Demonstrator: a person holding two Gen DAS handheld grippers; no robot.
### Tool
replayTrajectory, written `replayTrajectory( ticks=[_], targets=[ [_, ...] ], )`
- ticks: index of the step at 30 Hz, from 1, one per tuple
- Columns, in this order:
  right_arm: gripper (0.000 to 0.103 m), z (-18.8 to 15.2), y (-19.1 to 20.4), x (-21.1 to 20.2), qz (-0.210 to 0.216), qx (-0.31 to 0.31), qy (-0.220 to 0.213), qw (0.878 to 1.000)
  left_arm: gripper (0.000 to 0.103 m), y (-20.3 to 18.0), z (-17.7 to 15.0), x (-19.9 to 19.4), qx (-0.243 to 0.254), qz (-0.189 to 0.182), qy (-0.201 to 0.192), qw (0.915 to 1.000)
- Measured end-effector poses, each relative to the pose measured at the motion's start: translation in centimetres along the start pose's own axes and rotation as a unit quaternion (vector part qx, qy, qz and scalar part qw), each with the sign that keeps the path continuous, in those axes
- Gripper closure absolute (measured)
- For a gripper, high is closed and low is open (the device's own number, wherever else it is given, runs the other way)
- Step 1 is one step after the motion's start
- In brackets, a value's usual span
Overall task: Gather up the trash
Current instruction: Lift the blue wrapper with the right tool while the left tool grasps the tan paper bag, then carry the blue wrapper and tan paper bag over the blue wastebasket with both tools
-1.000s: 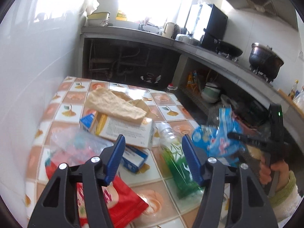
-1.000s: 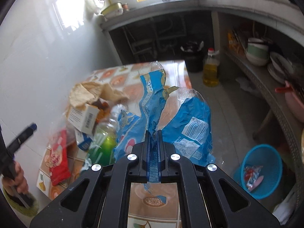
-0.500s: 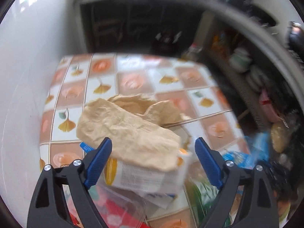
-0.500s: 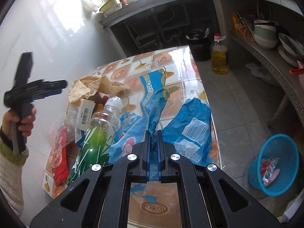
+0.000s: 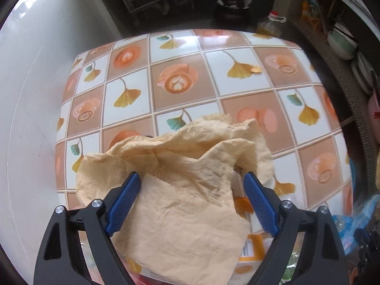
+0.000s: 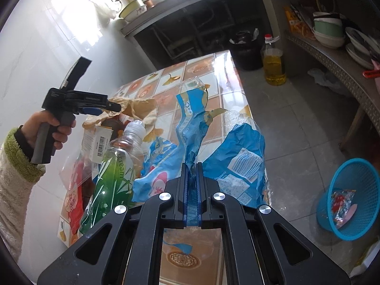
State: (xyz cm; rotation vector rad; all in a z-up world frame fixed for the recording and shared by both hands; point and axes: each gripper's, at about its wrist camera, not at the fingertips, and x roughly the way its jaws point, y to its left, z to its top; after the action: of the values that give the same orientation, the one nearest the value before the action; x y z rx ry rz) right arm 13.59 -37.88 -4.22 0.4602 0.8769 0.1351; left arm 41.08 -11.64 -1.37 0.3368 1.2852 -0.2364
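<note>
A crumpled beige paper (image 5: 190, 147) lies on top of a white box (image 6: 97, 142) on the tiled table (image 5: 180, 80). My left gripper (image 5: 192, 177) points down over it, jaws closing, blue pads on either side of the paper but not pressing it. My right gripper (image 6: 192, 166) is shut on a blue plastic wrapper (image 6: 237, 147) that stands up from its jaws over the table's right edge. In the right wrist view a hand holds the left gripper (image 6: 111, 108) above the paper. A green plastic bottle (image 6: 116, 166) and a red packet (image 6: 73, 201) lie beside the box.
A blue basket (image 6: 351, 197) with some wrappers in it stands on the floor to the right of the table. An oil bottle (image 6: 274, 64) and a black bin (image 6: 244, 49) stand on the floor beyond the table. A white wall runs along the table's left side.
My left gripper has swung from the near trash pile to the far side, tipped downward and spread wide around the beige paper. The right gripper still holds the blue wrapper, a little lower.
</note>
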Motion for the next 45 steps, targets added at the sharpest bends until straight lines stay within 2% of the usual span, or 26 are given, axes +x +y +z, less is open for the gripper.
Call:
replayTrajectory(
  ticks=[4, 7, 11, 14, 17, 20, 23, 26, 31, 33, 34, 37, 39, 40, 41, 42, 43, 45],
  targets=[
    [0.099, -0.1, -0.2, -0.1, 0.003, 0.001, 0.0, 1.0, 0.033, -0.3, -0.1, 0.1, 0.015, 0.036, -0.01, 0.9992],
    [0.099, -0.1, -0.3, -0.1, 0.006, 0.003, 0.0, 1.0, 0.049, -0.7, -0.2, -0.2, 0.036, 0.06, -0.023, 0.9973],
    [0.099, -0.1, -0.4, -0.3, 0.006, 0.004, -0.003, 1.0, 0.076, -0.5, -0.2, -0.6, 0.04, 0.065, -0.037, 0.9964],
    [0.099, -0.2, -0.5, -0.4, 0.005, 0.005, -0.004, 1.0, 0.093, -0.1, -0.2, -0.9, 0.034, 0.054, -0.042, 0.9971],
    [0.099, -0.2, -0.6, -0.5, 0.004, 0.008, -0.006, 1.0, 0.099, 0.3, -0.4, -2.0, 0.026, 0.052, -0.069, 0.9959],
    [0.099, -0.2, -0.7, -0.6, 0.002, 0.011, -0.008, 1.0, 0.1, 0.2, -1.1, -4.5, 0.036, 0.058, -0.122, 0.9902],
    [0.099, -0.3, -0.7, -0.9, 0.0, 0.013, -0.014, 1.0, 0.1, -0.5, -2.8, -8.2, 0.055, 0.052, -0.177, 0.9812],
    [0.099, -0.3, -0.6, -1.5, 0.002, 0.015, -0.02, 1.0, 0.1, -1.9, -5.9, -12.4, 0.082, 0.049, -0.232, 0.9681],
    [0.099, -0.7, -0.2, -4.0, 0.0, 0.009, -0.045, 0.999, 0.1, -5.6, -14.0, -17.9, 0.149, 0.064, -0.313, 0.9359],
    [0.099, -0.9, -0.2, -5.2, -0.006, 0.007, -0.055, 0.998, 0.1, -7.8, -18.4, -19.0, 0.189, 0.086, -0.342, 0.9167],
    [0.099, -1.0, -0.2, -5.7, -0.009, 0.008, -0.058, 0.998, 0.1, -9.2, -20.6, -19.1, 0.212, 0.105, -0.355, 0.9044],
    [0.099, -1.7, -0.6, -7.7, -0.023, 0.011, -0.069, 0.997, 0.1, -13.3, -26.5, -18.0, 0.289, 0.165, -0.386, 0.8607],
    [0.099, -2.2, -0.8, -8.8, -0.032, 0.013, -0.074, 0.997, 0.1, -17.0, -31.4, -15.3, 0.369, 0.219, -0.404, 0.8079],
    [0.099, -2.5, -0.8, -9.3, -0.037, 0.014, -0.076, 0.996, 0.1, -18.2, -33.1, -14.3, 0.394, 0.227, -0.407, 0.7921],
    [0.099, -2.7, -1.0, -9.8, -0.041, 0.015, -0.078, 0.996, 0.1, -19.9, -35.4, -12.7, 0.43, 0.23, -0.406, 0.7725],
    [0.099, -3.1, -1.1, -10.3, -0.046, 0.017, -0.08, 0.996, 0.1, -21.0, -36.9, -11.6, 0.453, 0.222, -0.402, 0.7637],
    [0.099, -3.4, -1.2, -10.7, -0.049, 0.019, -0.081, 0.995, 0.1, -21.8, -38.1, -10.5, 0.473, 0.211, -0.393, 0.7597],
    [0.099, -4.0, -1.6, -11.4, -0.057, 0.023, -0.082, 0.995, 0.1, -23.5, -39.8, -8.6, 0.501, 0.177, -0.369, 0.7628]
  ],
)
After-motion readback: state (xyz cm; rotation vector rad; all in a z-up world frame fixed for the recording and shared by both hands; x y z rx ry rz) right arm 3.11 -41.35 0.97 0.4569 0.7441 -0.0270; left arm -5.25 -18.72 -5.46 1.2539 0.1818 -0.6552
